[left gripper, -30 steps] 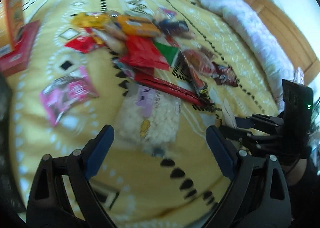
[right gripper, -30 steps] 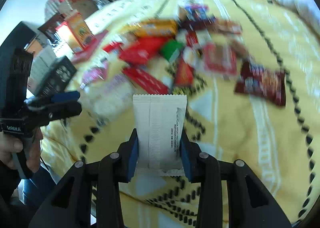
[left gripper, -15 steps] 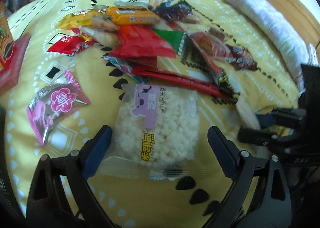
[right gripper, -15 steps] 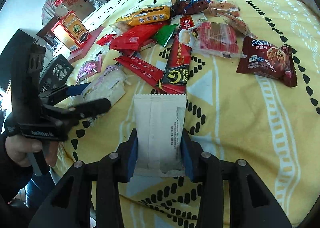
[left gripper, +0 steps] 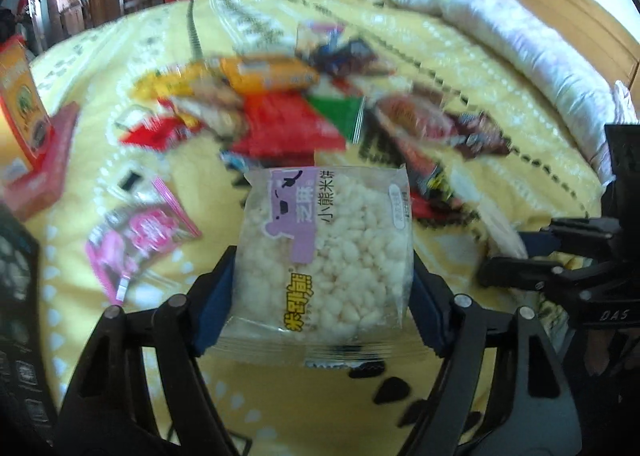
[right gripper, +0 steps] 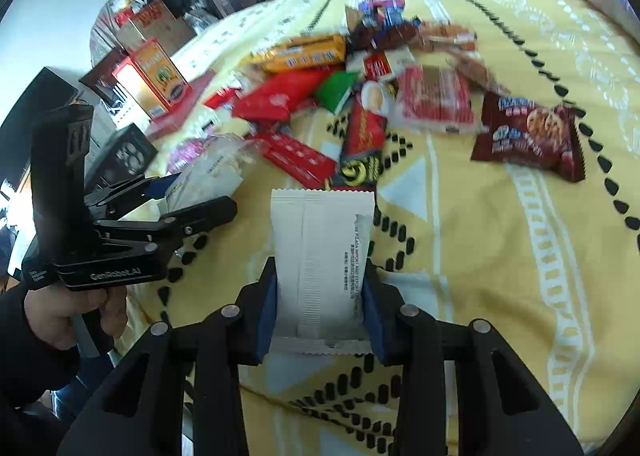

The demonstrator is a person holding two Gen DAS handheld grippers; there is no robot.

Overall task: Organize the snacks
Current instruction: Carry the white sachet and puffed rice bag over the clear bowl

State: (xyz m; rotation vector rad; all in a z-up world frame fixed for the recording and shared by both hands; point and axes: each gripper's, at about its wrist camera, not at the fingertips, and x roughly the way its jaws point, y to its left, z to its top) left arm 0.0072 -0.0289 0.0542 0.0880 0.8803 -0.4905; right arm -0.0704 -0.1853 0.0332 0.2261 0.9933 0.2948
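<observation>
Yellow bedspread (right gripper: 500, 256) w/ snack pile (right gripper: 360, 88)

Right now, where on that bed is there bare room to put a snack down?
Bare yellow bedspread lies near the right gripper, below the cookie packet and right of the white packet. The far bedspread beyond the snack pile is also free. The pile itself is crowded.

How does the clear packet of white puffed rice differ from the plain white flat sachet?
The clear puffed-rice packet shows its white grains and a purple label; the plain white sachet is opaque, with only small print. The rice packet is wide and plump; the sachet is narrow and flat. Both sit between blue pads: the left gripper is closing, the right gripper grips.
</observation>
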